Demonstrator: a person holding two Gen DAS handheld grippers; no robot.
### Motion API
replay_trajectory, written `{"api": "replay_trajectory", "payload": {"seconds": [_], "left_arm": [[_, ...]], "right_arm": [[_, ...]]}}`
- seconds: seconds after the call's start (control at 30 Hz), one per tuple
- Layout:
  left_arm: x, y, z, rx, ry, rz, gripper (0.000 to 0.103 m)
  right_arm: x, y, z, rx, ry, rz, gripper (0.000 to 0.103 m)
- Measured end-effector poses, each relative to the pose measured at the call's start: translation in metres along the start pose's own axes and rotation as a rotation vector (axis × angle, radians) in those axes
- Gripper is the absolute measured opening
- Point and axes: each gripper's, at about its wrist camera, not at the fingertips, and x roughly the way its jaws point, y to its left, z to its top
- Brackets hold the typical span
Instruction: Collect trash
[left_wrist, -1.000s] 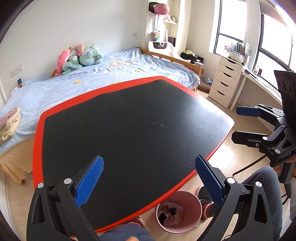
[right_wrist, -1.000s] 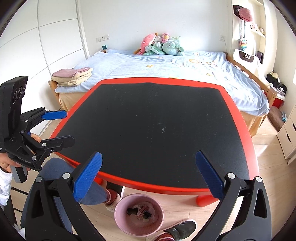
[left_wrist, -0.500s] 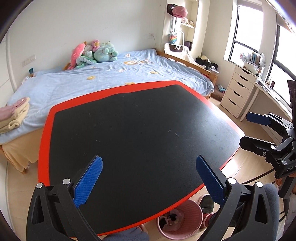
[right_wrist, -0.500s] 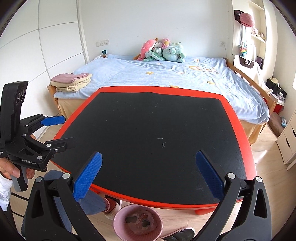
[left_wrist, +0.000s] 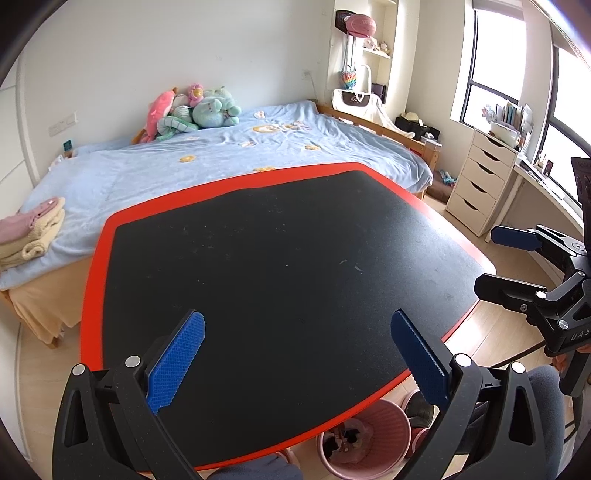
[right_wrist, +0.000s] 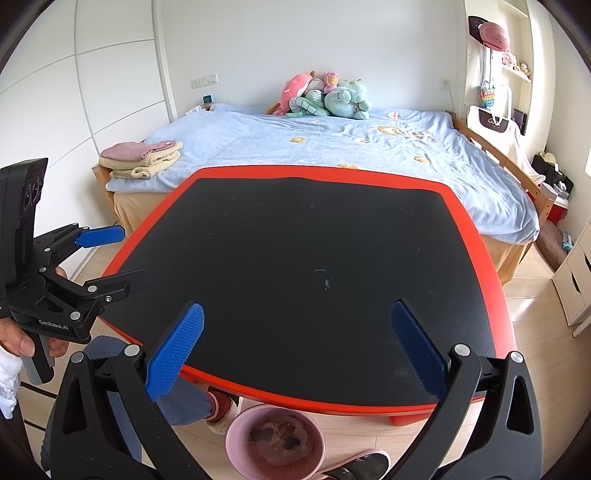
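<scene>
A red-rimmed bench with a black matte top (right_wrist: 295, 258) stands before a bed with a pale blue cover (right_wrist: 332, 147), plush toys heaped at its head. On the wood floor by the bench's near edge sits a round pink plastic bin (right_wrist: 275, 439) holding dark scraps of trash (right_wrist: 280, 437). The left gripper (left_wrist: 297, 354) and right gripper (right_wrist: 295, 343) hover wide open, empty.

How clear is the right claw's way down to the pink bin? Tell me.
Probably clear. The right claw is open and empty, above the table's near edge. The pink bin stands on the floor just past that edge, its mouth uncovered. Only the table rim and a shoe lie close by.
</scene>
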Motion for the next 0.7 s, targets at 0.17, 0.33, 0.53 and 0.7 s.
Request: {"api": "replay_trajectory", "payload": {"seconds": [0.17,0.33,0.53,0.7], "left_arm": [[-0.0007,-0.0003,-0.0014,0.003,-0.001,-0.001,0.097],[-0.0006,-0.0007,-0.0015,0.000,0.000,0.002,0.097],[-0.0017,-0.0021,-0.0017,-0.001,0.000,0.007,0.097],[0.0003,-0.0018,-0.0013,-0.004,0.003,0.011,0.097]], "right_arm": [[0.0003,0.0003,0.0001,-0.002,0.000,-0.002,0.099],[0.0004,-0.0001,0.0004,-0.003,0.000,-0.002,0.099],[-0.0002,-0.0002,0.0003,-0.003,0.000,-0.004,0.099],[-0.0001,-0.0002,0.0002,-0.003,0.001,-0.004,0.099]]}}
